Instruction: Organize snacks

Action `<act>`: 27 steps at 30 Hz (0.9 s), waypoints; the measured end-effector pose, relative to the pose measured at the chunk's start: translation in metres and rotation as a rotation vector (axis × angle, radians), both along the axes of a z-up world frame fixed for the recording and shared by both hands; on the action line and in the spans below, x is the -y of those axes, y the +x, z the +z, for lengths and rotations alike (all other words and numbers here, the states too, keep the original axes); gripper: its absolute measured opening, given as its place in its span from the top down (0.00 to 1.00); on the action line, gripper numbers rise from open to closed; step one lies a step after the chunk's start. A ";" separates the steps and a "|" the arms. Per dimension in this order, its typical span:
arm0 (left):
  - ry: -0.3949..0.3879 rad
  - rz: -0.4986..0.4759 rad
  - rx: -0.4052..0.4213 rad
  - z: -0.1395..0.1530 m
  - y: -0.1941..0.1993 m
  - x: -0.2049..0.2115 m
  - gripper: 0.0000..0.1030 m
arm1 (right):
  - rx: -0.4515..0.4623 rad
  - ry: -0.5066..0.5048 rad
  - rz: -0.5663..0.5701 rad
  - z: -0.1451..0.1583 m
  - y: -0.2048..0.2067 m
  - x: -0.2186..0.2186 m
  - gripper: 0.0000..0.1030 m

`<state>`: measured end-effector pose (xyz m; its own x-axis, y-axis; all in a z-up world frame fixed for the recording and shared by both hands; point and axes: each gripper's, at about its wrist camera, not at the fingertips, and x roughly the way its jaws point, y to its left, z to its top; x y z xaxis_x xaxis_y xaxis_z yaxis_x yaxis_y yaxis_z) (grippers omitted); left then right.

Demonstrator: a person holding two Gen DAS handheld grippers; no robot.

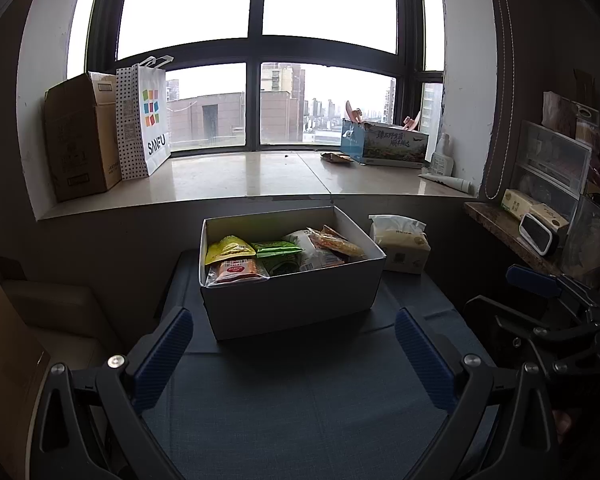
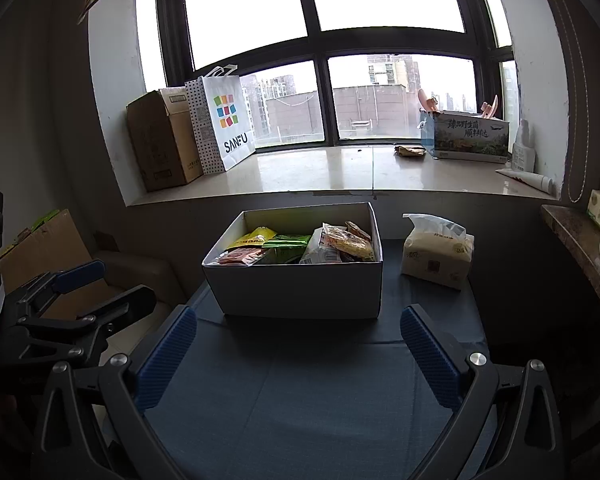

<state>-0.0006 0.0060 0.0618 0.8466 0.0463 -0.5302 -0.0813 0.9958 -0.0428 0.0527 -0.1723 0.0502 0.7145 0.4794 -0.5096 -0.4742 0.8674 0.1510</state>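
Observation:
A white open-top box (image 1: 292,304) (image 2: 300,292) stands on the blue-clothed table (image 1: 300,400) (image 2: 320,400). Inside lie several snack packets: a yellow one (image 1: 228,248), a green one (image 1: 276,249) (image 2: 286,240), a red one (image 1: 236,271) and an orange one (image 1: 336,242) (image 2: 348,242). My left gripper (image 1: 293,320) hovers open just short of the box, with nothing between its fingers. My right gripper (image 2: 299,316) is likewise open and holds nothing, level with the box's near wall. Each gripper's side also shows at the edge of the other's view.
A tissue pack (image 1: 404,248) (image 2: 438,256) sits right of the box. On the windowsill stand a cardboard carton (image 1: 80,140), a SANFU paper bag (image 1: 152,120), a blue printed box (image 1: 384,144) and a loose snack packet (image 1: 336,157) (image 2: 410,151). A cluttered shelf (image 1: 500,224) runs along the right.

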 end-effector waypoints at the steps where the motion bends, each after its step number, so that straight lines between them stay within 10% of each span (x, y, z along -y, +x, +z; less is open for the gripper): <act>1: 0.000 -0.001 0.000 0.000 0.000 0.000 0.00 | 0.002 0.000 0.000 0.000 0.000 0.000 0.00; 27: -0.011 -0.011 -0.002 -0.001 0.000 -0.001 0.00 | -0.005 -0.010 -0.013 -0.003 0.001 0.003 0.00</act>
<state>-0.0004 0.0073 0.0605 0.8462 0.0312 -0.5319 -0.0706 0.9961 -0.0538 0.0541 -0.1754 0.0477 0.7180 0.4652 -0.5178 -0.4622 0.8748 0.1451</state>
